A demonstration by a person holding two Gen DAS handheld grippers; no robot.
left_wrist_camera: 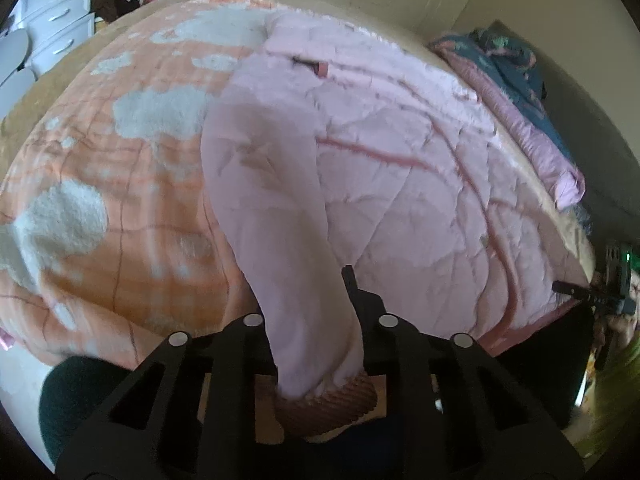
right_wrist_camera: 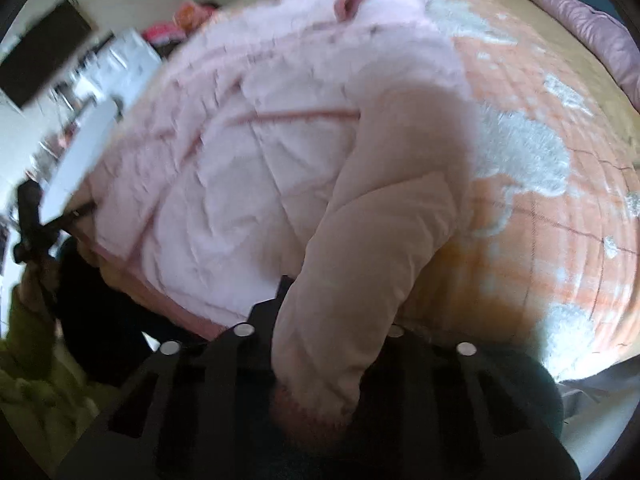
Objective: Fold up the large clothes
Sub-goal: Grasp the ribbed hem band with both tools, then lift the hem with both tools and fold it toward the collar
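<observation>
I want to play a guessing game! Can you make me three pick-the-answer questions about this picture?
1. Where does the pink jacket lie?
A. on the orange blanket
B. on a chair
C. in a drawer

2. What colour is the sleeve cuff?
A. green
B. darker pink
C. black

3. What is the left hand-held gripper doing?
A. hanging open
B. resting on the floor
C. shut on the sleeve

Answers:
1 A, orange blanket shows around the jacket.
2 B, the ribbed cuff looks darker pink.
3 C, the sleeve sits between its fingers.
</observation>
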